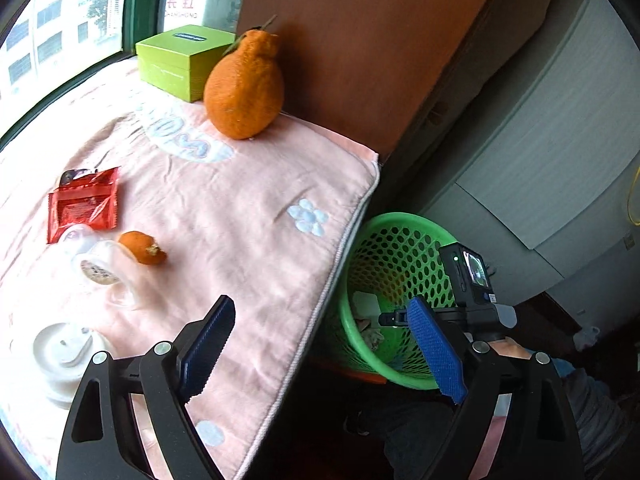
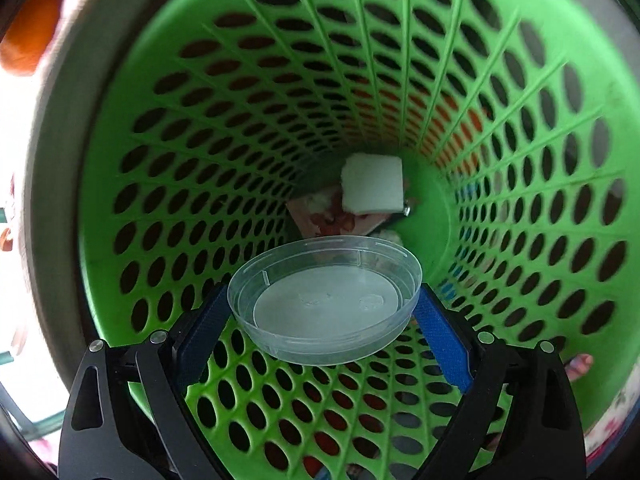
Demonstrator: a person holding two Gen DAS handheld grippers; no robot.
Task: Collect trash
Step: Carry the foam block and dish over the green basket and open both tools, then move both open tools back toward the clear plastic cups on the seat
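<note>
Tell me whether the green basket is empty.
Not empty: the basket holds a white block and paper scraps at its bottom.

Your right gripper (image 2: pixel 324 316) has ribbed blue rubbery pads against a clear, smooth plastic lid (image 2: pixel 325 306). The green basket (image 2: pixel 168 60) is glossy perforated plastic. On your left: soft matt pink cloth (image 1: pixel 240 208), a crinkled shiny red foil wrapper (image 1: pixel 83 204), a pebbly-skinned orange fruit (image 1: pixel 244 86).
</note>
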